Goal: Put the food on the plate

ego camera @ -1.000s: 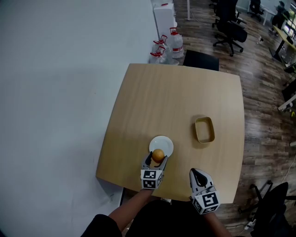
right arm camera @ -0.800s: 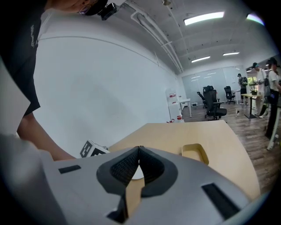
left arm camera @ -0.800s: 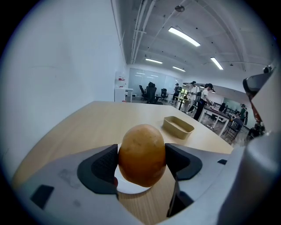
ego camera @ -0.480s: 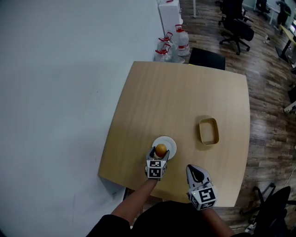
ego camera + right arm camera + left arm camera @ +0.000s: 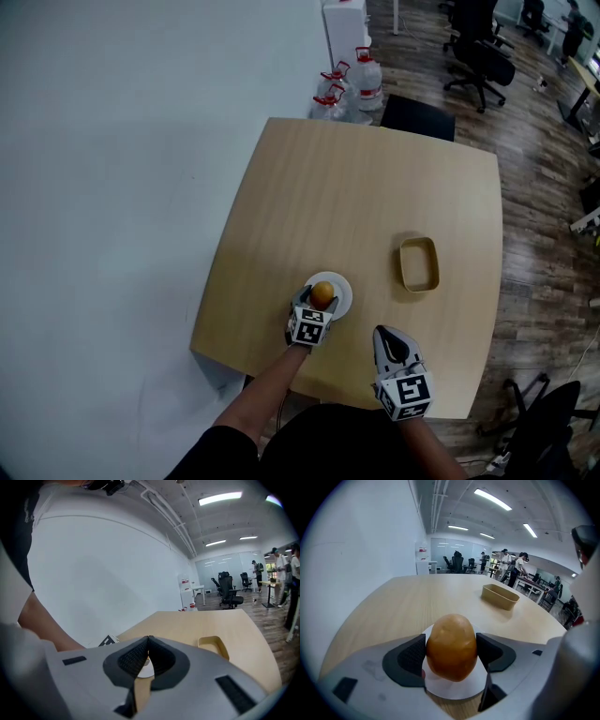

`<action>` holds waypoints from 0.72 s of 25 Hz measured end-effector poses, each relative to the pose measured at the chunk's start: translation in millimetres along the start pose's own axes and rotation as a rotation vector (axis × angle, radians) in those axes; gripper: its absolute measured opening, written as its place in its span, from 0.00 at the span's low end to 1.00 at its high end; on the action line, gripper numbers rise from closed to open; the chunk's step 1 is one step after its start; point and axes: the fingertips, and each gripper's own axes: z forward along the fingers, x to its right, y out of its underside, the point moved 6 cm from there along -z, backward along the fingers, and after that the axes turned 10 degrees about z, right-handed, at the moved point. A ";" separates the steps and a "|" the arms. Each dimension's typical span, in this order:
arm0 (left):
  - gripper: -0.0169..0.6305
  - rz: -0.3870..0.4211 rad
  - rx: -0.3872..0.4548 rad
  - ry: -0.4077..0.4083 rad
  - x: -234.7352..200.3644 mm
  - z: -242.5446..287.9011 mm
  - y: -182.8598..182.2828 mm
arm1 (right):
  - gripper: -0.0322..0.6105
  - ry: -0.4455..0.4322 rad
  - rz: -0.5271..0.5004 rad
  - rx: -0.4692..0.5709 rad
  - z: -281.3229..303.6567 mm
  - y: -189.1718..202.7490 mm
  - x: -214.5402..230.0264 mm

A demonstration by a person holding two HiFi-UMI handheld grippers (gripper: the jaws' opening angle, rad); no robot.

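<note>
Orange-brown food in the left tongs, above the white plate.

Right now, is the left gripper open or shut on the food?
Shut: the left gripper has both pads pressed on the sides of the potato, above the white plate. Whether the potato touches the plate: cannot tell.

left gripper: grey shell, black ribbed jaws | right gripper: same | marker cubes: black-white squares | top: dark
</note>
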 end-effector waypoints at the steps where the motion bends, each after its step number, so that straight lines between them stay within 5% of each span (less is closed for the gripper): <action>1: 0.50 0.014 0.000 0.006 0.2 1.2 -0.5 | 0.14 0.000 0.001 -0.003 -0.5 2.6 -0.3; 18: 0.52 0.075 -0.042 0.066 11.7 12.1 0.0 | 0.14 0.019 0.015 -0.007 -12.5 6.8 5.0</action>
